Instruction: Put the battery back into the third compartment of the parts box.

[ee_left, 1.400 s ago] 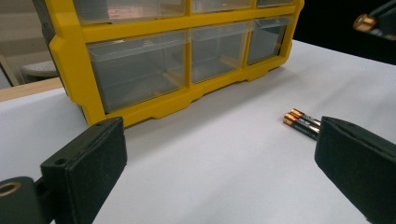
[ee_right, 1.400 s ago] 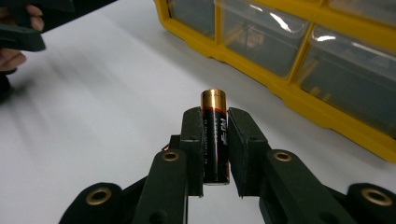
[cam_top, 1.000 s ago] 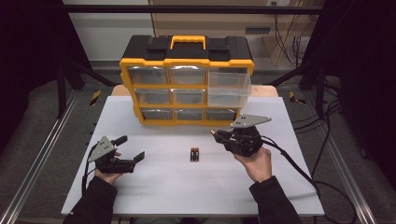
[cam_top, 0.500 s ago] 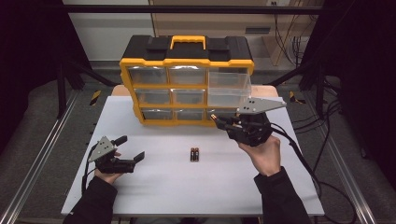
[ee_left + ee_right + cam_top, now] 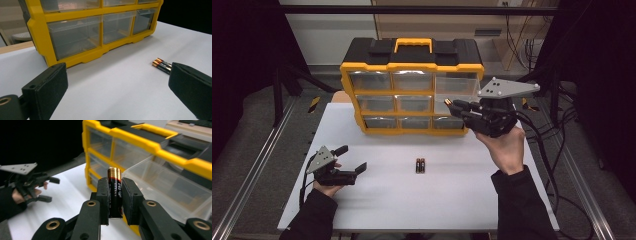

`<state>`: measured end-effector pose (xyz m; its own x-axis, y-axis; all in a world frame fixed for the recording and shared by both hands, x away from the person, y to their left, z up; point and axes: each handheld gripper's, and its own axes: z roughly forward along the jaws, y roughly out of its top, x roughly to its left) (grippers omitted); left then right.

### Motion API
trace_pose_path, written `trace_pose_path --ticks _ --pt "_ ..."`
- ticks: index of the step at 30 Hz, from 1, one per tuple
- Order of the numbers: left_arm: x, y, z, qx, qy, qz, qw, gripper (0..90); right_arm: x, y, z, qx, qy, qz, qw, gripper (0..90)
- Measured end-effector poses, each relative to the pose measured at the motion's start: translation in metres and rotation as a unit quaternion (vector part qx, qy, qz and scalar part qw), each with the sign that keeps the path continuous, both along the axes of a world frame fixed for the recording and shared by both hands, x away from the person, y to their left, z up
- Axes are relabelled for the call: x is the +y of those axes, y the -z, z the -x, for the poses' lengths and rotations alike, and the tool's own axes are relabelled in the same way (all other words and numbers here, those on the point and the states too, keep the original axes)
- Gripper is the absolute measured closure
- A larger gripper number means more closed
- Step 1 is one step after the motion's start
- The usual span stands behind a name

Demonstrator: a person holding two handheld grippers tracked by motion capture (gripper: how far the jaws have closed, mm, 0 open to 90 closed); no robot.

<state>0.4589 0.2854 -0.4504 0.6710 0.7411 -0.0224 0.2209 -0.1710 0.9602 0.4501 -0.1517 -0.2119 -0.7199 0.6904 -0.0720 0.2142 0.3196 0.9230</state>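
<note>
Right gripper [image 5: 115,195] clamps black-gold battery [image 5: 114,192] upright; carry over pulled-out clear drawer [image 5: 172,192] at yellow organizer [image 5: 412,90] top-right, tilt, drop inside rim. Left gripper [image 5: 351,161] open, idle nr table [image 5: 452,200] left edge.

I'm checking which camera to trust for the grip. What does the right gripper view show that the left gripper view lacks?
Right gripper view: a battery clamped upright between the right gripper pads, an open top drawer behind, and the left gripper farther off.
Left gripper view: two batteries lying on the white table.
Both: the yellow organizer.
</note>
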Motion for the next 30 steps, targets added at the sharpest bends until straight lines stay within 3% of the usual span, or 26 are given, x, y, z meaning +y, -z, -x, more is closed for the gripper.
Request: trace_pose_path --ticks 7,14,19,25,27,30 --pt "0.0 0.0 0.0 0.0 0.0 0.001 1.0 1.6 -0.004 -0.017 -0.019 -0.001 0.03 0.001 0.9995 77.1" --pt "0.0 0.0 0.0 0.001 0.0 0.0 1.0 1.6 -0.002 -0.023 -0.042 0.004 0.058 0.016 0.9982 77.0" --pt "0.0 0.0 0.0 0.0 0.0 0.001 1.0 1.6 -0.002 -0.024 -0.057 0.016 0.078 0.023 0.9965 77.0" --pt "0.0 0.001 0.0 0.001 0.0 0.001 1.0 1.6 -0.001 -0.019 -0.076 0.032 0.108 0.037 0.993 77.0" --pt "0.001 0.0 0.0 0.001 -0.001 0.001 1.0 1.6 -0.002 -0.015 -0.084 0.043 0.123 0.049 0.9902 77.0" --pt "0.001 0.0 0.0 0.001 -0.001 0.002 1.0 1.6 -0.003 -0.011 -0.088 0.056 0.128 0.053 0.9888 77.0"
